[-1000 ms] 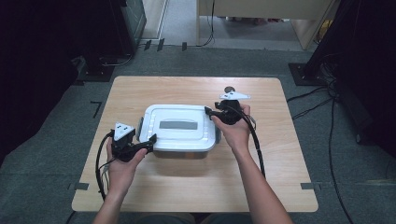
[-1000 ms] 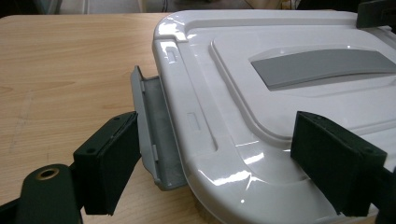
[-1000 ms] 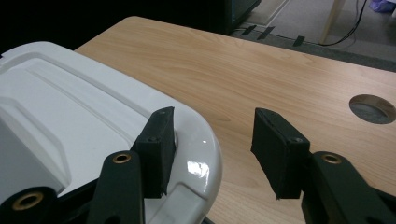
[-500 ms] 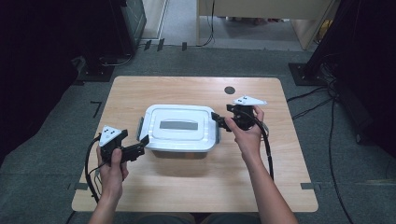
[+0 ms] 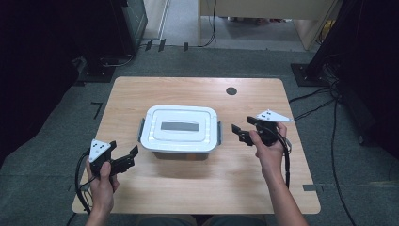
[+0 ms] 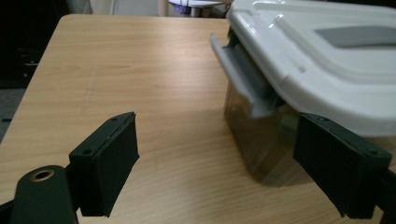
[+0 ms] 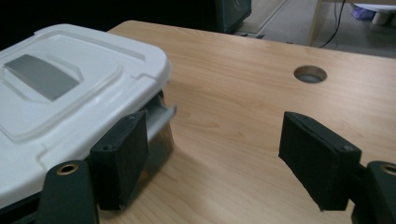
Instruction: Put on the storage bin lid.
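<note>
while lid up, box [image 5: 180,128] lengthwise left-right

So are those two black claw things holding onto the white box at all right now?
No, nothing is held. The left gripper and right gripper both have open jaws, off either end of the lidded box, touching nothing.

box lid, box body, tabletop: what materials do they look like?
Lid: white plastic, probably; smooth with a soft sheen and moulded ridges. Box body: likely clear tinted plastic; the table shows through it. Tabletop: pale wood or wood-look laminate, matte with grain lines; can't tell which.
</note>
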The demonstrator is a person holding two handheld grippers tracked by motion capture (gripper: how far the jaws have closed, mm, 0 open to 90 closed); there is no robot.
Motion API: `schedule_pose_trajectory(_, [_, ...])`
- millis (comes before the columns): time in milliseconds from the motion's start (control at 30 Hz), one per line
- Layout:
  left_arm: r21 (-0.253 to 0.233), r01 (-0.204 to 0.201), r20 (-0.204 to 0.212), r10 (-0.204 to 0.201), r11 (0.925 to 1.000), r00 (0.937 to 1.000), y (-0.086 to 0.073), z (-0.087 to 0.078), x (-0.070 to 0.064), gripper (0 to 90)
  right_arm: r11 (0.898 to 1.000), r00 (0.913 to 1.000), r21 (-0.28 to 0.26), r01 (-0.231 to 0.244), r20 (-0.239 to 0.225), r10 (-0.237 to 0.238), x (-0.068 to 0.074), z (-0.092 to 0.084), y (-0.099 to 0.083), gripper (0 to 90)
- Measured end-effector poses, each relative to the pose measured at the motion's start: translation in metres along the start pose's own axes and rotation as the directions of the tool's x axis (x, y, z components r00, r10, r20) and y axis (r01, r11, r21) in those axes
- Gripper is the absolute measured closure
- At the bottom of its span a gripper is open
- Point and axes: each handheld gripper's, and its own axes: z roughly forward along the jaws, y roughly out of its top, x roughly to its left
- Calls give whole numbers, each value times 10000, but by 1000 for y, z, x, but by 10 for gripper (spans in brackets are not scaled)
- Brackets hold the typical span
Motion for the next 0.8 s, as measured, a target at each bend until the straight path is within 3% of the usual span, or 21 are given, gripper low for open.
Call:
schedule_pose_trajectory(100, [28, -83, -324, 84, 10000, 9994, -10, 0, 5, 140, 9999, 9996, 29, -119, 241, 118, -10, -11, -14, 252])
schedule_pose_trajectory(467, [746, -684, -778, 742, 9949, 9942, -45, 12, 18, 134, 9978, 9950, 363, -553, 852, 521, -37, -35, -70, 263])
schedule_pose_trajectory(600, [1242, -623, -751, 720, 9903, 9946, -57, 19, 24, 134, 9938, 9899, 744, -825, 1212, 731, -48, -45, -92, 261])
schedule_pose_trajectory(800, [1668, -986, -806, 1133, 9810, 9903, -63, 24, 22, 134, 9905, 9776, 1010, -932, 1978, 718, -64, -64, -121, 266])
